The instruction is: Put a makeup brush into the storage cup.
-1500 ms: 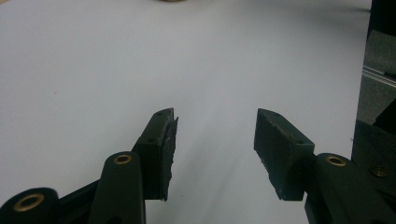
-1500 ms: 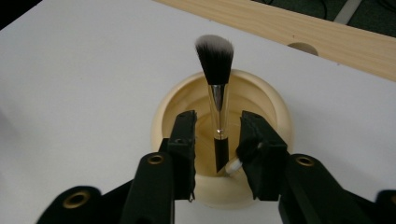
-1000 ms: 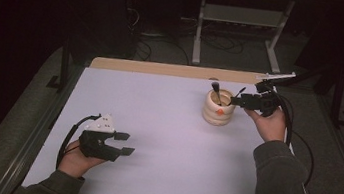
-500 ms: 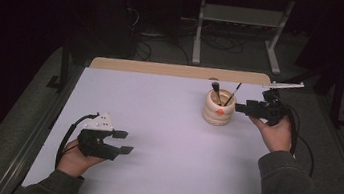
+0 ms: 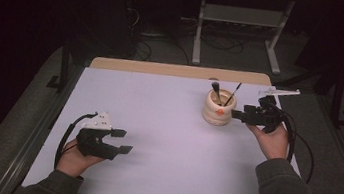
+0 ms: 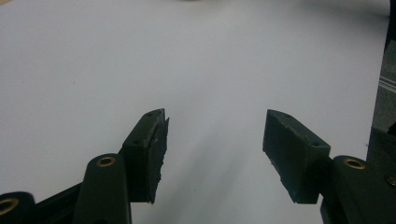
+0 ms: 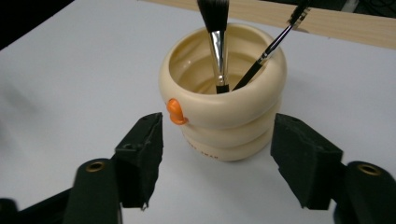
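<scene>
1. Two claws are at work over the white desk [image 5: 166, 126]. The left claw [image 5: 123, 141] rests low on the near left of the desk, its jaws spread with nothing between them; the left gripper view shows bare desk ahead of it [image 6: 215, 135].
2. Toward the far right stands the cream ribbed pot [image 5: 219, 109], upright, with an orange knob [image 7: 174, 111] on its side. In it lean a thick brush [image 7: 215, 28] and a thin brush [image 7: 273, 44], both handle down, bristles up.
3. The right claw [image 5: 236, 116] sits just beside the pot on its right, jaws spread and holding nothing. In the right gripper view [image 7: 217, 154] the pot stands ahead of and between the two jaws, not touched by either.
4. The step in hand looks like a reach for the pot or a brush. To do it well, I would raise the claw toward one handle above the rim, keep the jaws wide until the handle lies squarely between them, and avoid nudging the pot sideways.
5. Faint lettering shows low on the pot's front [image 7: 205, 154], too small to read.
</scene>
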`<state>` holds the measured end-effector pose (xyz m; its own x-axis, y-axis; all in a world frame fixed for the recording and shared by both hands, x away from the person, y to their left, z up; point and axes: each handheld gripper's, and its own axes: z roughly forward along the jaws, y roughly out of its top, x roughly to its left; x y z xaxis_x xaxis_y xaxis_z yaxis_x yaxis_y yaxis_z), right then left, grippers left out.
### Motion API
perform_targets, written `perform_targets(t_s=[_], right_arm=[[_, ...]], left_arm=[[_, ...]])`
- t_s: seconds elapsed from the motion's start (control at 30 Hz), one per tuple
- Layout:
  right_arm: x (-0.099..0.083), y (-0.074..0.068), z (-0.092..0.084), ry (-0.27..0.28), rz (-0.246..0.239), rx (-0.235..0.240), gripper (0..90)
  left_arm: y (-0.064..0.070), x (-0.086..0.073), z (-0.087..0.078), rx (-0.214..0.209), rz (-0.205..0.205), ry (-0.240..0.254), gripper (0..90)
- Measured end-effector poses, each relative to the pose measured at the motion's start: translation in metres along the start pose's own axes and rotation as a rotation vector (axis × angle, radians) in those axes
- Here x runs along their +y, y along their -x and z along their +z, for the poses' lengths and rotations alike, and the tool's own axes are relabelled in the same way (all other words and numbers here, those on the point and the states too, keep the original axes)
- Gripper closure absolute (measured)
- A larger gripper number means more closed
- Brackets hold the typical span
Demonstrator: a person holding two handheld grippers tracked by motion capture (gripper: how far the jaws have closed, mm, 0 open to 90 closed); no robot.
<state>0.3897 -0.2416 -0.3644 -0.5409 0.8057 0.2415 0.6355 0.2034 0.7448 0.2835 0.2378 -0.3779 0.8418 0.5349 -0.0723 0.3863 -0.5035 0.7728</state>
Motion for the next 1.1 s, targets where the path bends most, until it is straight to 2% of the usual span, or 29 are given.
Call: perform_targets(t_s=[0.6, 0.83, 1.1], right_arm=[[-0.019, -0.016, 0.002, 0.014, -0.031, 0.026, 31.9], [-0.023, -0.028, 0.000, 0.023, -0.078, 0.027, 31.5], [-0.029, -0.035, -0.002, 0.019, -0.099, 0.035, 31.2]], left_arm=[[-0.007, -0.003, -0.004, 0.024, -0.014, 0.002, 32.8], [-0.007, -0.003, -0.004, 0.033, -0.022, 0.005, 30.5], [-0.008, -0.003, -0.003, 0.037, -0.029, 0.011, 28.5]])
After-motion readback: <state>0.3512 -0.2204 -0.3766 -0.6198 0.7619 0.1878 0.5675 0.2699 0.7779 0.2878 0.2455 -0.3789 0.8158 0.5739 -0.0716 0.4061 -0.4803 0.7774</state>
